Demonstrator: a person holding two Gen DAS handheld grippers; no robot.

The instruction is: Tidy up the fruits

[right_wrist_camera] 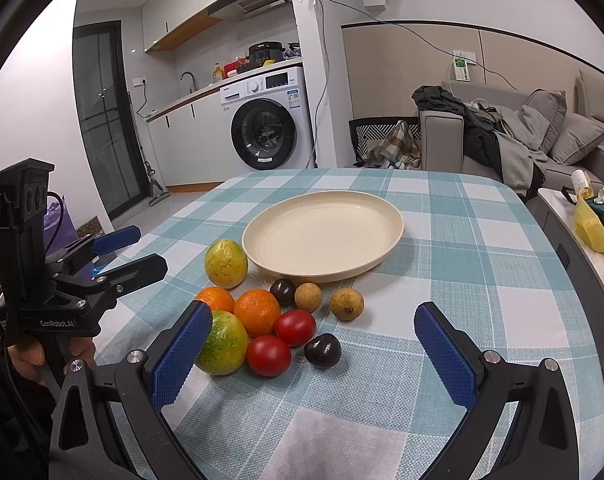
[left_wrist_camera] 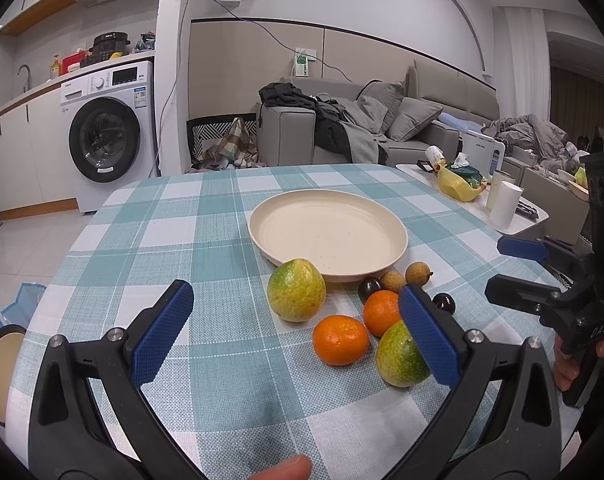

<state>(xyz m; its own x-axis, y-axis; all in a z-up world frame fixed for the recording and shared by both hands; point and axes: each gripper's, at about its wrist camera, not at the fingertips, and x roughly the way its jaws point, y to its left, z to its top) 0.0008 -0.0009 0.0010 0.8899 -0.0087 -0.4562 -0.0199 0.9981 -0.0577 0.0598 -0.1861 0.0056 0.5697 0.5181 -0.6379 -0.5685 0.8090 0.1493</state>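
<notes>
Crowding the plate (right_wrist_camera: 381, 248), fruits (right_wrist_camera: 258, 312) sit before both wide-spread grippers

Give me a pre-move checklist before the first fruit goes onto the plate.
1. Plate empty and ready to receive fruit: ok.
2. Left hand-held gripper open, nothing held: ok.
3. Right hand-held gripper open, nothing held: ok.
4. Fruit all on the tablecloth in front of the plate: ok.
5. Room around the near tomato for the fingers: not ok, it touches its neighbours.
6. Outer longan stands apart, easy first pick: ok.
</notes>
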